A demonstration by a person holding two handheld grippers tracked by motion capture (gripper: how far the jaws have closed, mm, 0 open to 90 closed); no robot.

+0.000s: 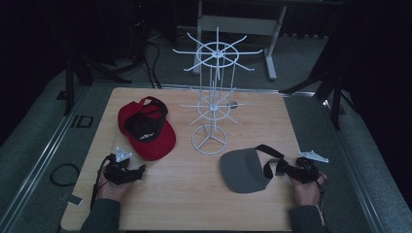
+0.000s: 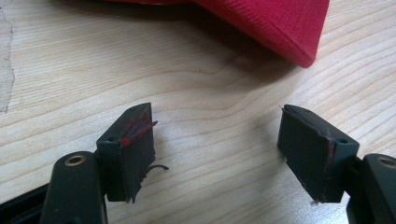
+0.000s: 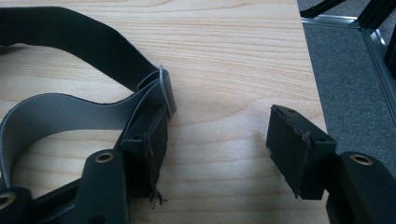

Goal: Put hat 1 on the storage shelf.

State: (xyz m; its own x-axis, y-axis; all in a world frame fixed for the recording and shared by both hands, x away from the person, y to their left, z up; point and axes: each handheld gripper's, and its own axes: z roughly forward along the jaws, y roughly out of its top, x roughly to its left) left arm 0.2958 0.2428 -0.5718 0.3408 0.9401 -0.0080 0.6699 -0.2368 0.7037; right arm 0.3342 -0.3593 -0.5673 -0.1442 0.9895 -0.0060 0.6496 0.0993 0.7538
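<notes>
matt wood-grain table, ribbed red cloth cap

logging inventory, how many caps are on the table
2: a red cap at the left beside the white wire rack, and a grey cap at the right near the right hand-held gripper.

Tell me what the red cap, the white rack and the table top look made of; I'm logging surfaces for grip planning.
Red cap: woven cloth, matte; ribbed weave shows in the left gripper view.
White rack: thin wire, probably painted metal, slight sheen.
Table: pale wood or wood-look laminate; printed-looking grain, smooth.
</notes>
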